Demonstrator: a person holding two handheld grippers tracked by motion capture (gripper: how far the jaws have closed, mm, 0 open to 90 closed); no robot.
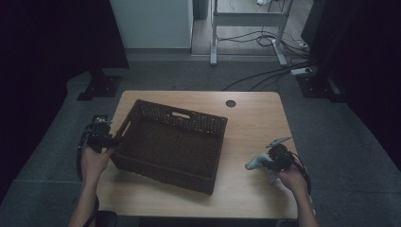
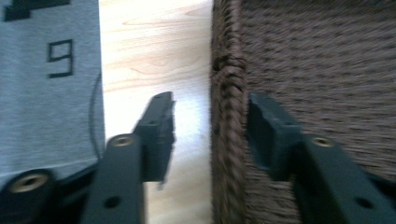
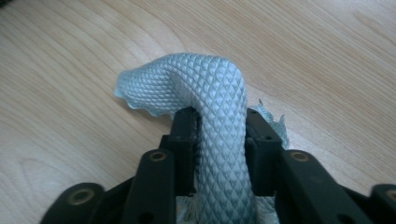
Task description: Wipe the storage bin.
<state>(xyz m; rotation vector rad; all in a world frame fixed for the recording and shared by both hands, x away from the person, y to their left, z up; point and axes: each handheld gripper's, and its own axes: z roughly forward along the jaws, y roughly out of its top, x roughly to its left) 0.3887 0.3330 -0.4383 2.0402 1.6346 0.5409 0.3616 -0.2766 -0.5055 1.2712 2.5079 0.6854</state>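
A dark brown woven basket sits skewed on the wooden table, nothing showing inside it. My left gripper is at the basket's left wall. In the left gripper view its jaws straddle the braided rim, one outside over the table and one inside; the gripper is open, with a gap on the outer side. At the right front, my right gripper is shut on a pale grey-blue cloth. The cloth, with its diamond-patterned weave, arches up from between the jaws of the right gripper and droops forward.
A round cable hole lies near the table's far edge. Grey floor marked with a black 9 is just past the table's left edge. Behind the table stand desk legs and trailing cables.
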